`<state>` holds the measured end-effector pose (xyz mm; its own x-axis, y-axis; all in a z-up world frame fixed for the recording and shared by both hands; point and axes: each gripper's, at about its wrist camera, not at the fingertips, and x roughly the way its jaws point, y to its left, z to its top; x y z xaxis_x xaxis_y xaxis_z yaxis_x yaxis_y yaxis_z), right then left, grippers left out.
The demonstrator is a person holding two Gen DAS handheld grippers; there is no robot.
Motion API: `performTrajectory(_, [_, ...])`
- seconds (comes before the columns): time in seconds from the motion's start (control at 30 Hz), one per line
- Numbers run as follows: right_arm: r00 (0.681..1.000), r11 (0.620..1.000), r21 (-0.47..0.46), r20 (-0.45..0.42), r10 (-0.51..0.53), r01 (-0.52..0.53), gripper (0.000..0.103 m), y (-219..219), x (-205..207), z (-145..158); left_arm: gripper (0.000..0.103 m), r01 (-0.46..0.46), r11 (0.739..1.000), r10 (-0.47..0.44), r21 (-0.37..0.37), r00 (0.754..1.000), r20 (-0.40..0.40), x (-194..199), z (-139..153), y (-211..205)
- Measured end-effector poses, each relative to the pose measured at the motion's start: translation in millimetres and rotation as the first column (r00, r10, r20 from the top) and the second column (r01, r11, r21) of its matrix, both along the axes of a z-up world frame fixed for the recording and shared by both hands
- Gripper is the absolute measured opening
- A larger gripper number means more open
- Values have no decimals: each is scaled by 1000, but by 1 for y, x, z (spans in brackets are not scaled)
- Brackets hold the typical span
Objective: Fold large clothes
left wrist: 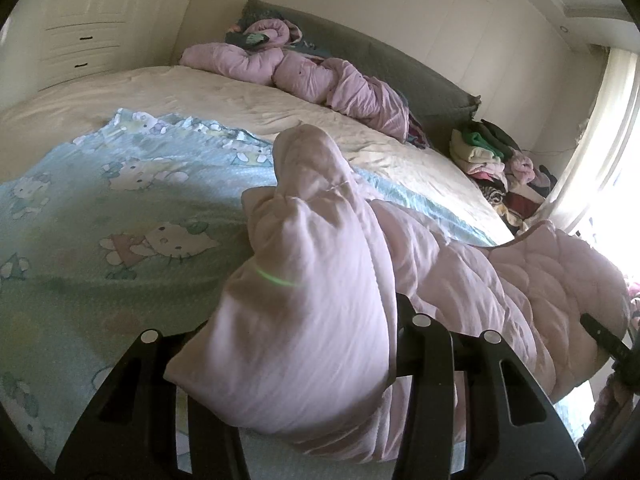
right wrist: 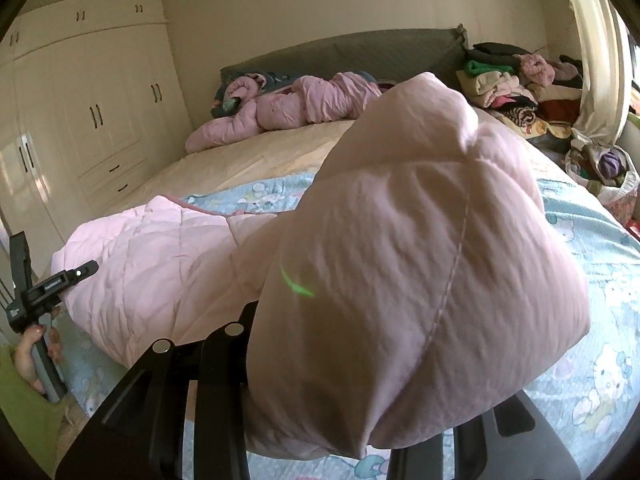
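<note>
A pale pink quilted blanket [left wrist: 500, 280] hangs between my two grippers above the bed. My left gripper [left wrist: 320, 380] is shut on a bunched corner of it [left wrist: 308, 280], which stands up over the fingers and hides the tips. My right gripper [right wrist: 340, 392] is shut on another bunched corner [right wrist: 420, 240], which fills the middle of the right wrist view. The quilted span [right wrist: 160, 264] sags between them over the bed's near edge. The left gripper also shows in the right wrist view [right wrist: 48, 288], held by a hand.
A light blue Hello Kitty sheet [left wrist: 100, 216] covers the near part of the bed, a cream sheet [left wrist: 240, 96] the far part. A twisted pink duvet [left wrist: 304, 72] lies by the grey headboard. Piles of clothes [right wrist: 516, 84] sit beside the bed. White wardrobes [right wrist: 92, 112] line the left wall.
</note>
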<state>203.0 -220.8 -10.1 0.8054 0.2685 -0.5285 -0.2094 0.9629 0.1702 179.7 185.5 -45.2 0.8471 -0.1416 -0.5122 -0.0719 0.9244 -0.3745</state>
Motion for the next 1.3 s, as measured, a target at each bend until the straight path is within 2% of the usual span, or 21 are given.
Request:
performTrajectory(0.17, [1000, 1000, 23, -7, -12, 12, 32, -6, 2, -6, 36, -5, 1000, 5, 10, 1000, -3, -5, -4, 2])
performTrajectory(0.33, [999, 997, 68, -37, -35, 37, 32, -18, 4, -25, 37, -8, 999, 8, 34, 1000, -13, -8, -7, -4])
performTrajectory(0.57, [988, 979, 175, -134, -83, 106, 32, -40, 16, -59, 39, -13, 998, 15, 63, 999, -30, -4, -11, -9])
performTrajectory(0.8, [978, 965, 223, -185, -100, 141, 35, -43, 27, -74, 43, -27, 997, 30, 78, 998, -47, -1, -20, -9])
performTrajectory(0.93, [961, 923, 339, -258, -98, 185, 42, -57, 36, -92, 44, -30, 996, 34, 82, 998, -49, -1, -22, -12])
performTrajectory(1.1, [948, 915, 345, -301, -101, 207, 54, -58, 33, -94, 44, -33, 996, 38, 86, 998, -54, 0, -23, -13])
performTrajectory(1.13, [945, 916, 341, -309, -104, 212, 60, -58, 32, -93, 44, -33, 996, 38, 85, 998, -55, 0, -23, -12])
performTrajectory(1.23, [932, 921, 302, -335, -138, 245, 87, -58, 25, -89, 45, -33, 996, 38, 83, 998, -55, 0, -23, -12])
performTrajectory(1.3, [927, 924, 287, -343, -148, 254, 90, -61, 19, -89, 45, -34, 996, 38, 82, 998, -56, -1, -23, -13])
